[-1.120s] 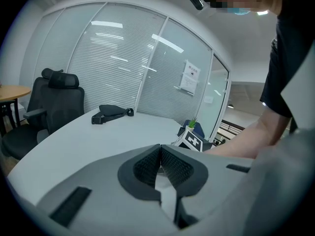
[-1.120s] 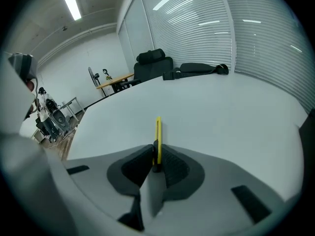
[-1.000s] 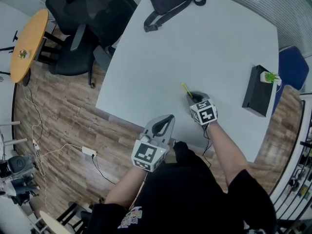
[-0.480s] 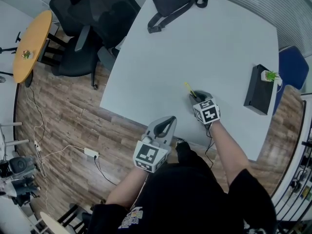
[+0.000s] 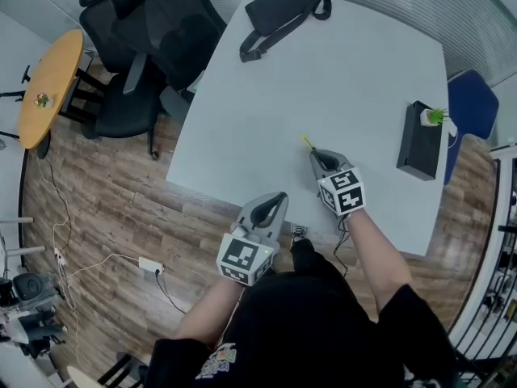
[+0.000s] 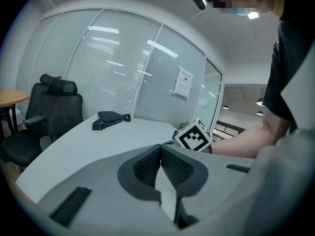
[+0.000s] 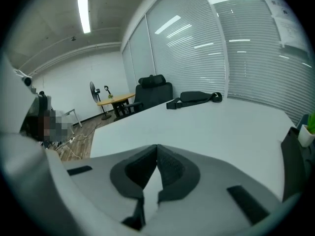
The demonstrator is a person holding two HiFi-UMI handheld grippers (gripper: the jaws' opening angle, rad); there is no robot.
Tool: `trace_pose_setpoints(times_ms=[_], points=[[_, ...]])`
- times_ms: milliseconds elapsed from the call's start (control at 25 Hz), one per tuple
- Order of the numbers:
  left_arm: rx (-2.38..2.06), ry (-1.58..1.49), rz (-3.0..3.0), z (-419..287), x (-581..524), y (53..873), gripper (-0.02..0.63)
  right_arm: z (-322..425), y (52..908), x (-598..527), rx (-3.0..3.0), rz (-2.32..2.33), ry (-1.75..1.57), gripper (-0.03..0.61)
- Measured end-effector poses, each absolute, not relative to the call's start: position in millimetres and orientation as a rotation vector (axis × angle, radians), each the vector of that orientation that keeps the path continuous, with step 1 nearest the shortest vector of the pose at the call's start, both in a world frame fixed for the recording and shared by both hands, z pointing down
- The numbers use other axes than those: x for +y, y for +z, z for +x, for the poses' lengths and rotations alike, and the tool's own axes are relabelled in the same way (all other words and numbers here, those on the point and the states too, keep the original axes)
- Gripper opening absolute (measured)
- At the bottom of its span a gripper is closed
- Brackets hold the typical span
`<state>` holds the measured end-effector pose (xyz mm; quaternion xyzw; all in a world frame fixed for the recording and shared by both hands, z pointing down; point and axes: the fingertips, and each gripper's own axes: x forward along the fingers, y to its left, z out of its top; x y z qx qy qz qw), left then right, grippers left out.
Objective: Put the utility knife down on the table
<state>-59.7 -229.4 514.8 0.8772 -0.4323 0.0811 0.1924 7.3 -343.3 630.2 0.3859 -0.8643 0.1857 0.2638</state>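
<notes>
On the table (image 5: 347, 71) the knife (image 5: 308, 143) is lying lengthwise just beyond the right gripper's (image 5: 316, 154) closed, empty jaws; the left gripper (image 5: 279, 197), also closed, is hovering farther off.

Black sling bag (image 5: 279, 13): lying flat, strap trailing toward the lower left. Left of the bag: black office chairs (image 5: 166, 27); further left, round wooden side table (image 5: 50, 79). Well below and right of the bag: black box (image 5: 420, 148) carrying a small green plant (image 5: 436, 117); just beyond, blue chair (image 5: 472, 103). Far below and left of the bag: white power adapter (image 5: 148, 263) on wood-plank floor (image 5: 105, 208).
</notes>
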Motion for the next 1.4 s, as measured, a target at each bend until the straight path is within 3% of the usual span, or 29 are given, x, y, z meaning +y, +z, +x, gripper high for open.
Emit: trace_pose_setpoints(times_ms=[760, 1400], points=[[-1.205, 0.098, 2.644, -109, -168, 443, 0.005, -27, 458, -227, -2.629, 1.241, 0.323, 0.003], [-1.044, 0.053, 2.773, -107, -123, 415, 0.005, -6, 418, -125, -2.574, 1.524, 0.269, 0.003]])
